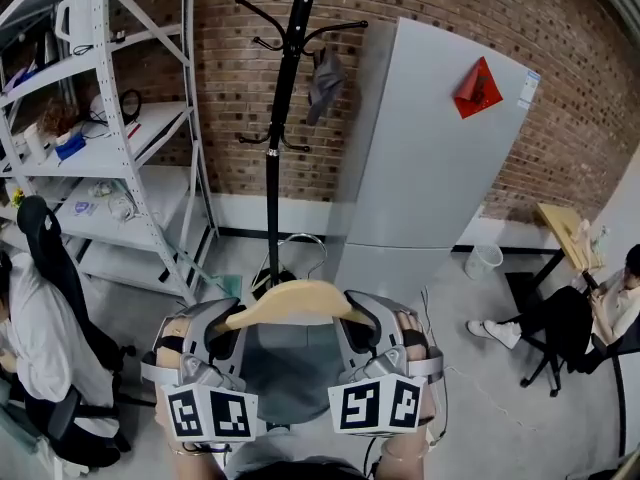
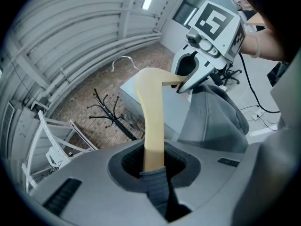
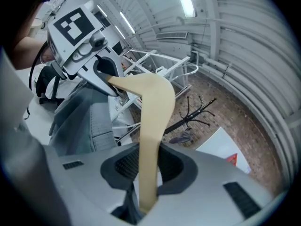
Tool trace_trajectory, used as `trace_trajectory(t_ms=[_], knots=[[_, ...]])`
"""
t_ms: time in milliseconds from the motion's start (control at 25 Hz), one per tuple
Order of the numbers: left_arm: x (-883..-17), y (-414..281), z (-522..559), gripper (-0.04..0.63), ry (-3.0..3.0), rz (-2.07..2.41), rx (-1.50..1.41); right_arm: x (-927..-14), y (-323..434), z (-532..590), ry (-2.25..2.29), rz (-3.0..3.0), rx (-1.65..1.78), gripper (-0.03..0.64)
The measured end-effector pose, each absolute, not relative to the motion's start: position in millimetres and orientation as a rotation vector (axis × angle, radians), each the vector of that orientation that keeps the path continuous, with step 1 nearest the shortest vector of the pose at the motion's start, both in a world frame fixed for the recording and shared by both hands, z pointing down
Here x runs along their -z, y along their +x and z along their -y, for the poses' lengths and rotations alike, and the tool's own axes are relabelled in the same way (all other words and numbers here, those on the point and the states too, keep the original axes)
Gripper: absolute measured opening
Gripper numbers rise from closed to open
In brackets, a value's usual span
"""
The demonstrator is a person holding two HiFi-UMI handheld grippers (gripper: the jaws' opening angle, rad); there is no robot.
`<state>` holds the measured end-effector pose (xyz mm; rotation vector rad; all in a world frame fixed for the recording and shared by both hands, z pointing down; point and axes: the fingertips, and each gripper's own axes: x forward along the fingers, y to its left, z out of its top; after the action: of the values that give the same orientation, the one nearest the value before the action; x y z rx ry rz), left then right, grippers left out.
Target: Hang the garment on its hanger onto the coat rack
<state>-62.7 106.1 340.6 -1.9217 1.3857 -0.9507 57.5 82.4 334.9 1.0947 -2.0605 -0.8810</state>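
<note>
**Item handling.** Wooden hanger (image 1: 290, 303): stiff, light, smooth finish, so prob. slick under hard pads. Grey garment (image 1: 285, 368): soft and limp, hangs slack under the hanger; it adds little weight but will swing and could slide off the arm ends if the hanger tips. Wire hook (image 1: 300, 243) at hanger top is thin and looks bendable, so not a grip pt. Best hold, in my judgement: both shoulder ends, where cloth lies over wood and gives friction. That also leaves the hook free.

**Position.** Hanger held roughly level, on the near side of the coat rack (image 1: 283, 98), about in line with its pole and well below its upper pegs. Hook points toward the rack, not touching it. One upper peg already carries a grey cloth (image 1: 325, 83); other pegs appear free.

**Tool state.**
- Left tool (image 2: 153, 161): jaws parted only narrowly, pinching the hanger's left arm end with garment fabric trapped in the bite.
- Right tool (image 3: 148, 168): jaws likewise at a narrow gap, clamped on the right arm end; dark fabric shows at the jaw root.

Neither tool touches the rack.
</note>
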Motion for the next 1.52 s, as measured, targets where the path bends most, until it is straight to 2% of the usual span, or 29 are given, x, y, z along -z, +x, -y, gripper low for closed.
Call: trace_trajectory(t_ms=[520,1520], knots=[[-333,-108,-11,0.055,-1.935,-1.340,0.877,-328,13,9,1.168,2.008,0.878,0.086],[-317,-98,190,0.054,-1.921,-1.332,0.846,-313,20,210,1.113,2.105,0.893,0.086]])
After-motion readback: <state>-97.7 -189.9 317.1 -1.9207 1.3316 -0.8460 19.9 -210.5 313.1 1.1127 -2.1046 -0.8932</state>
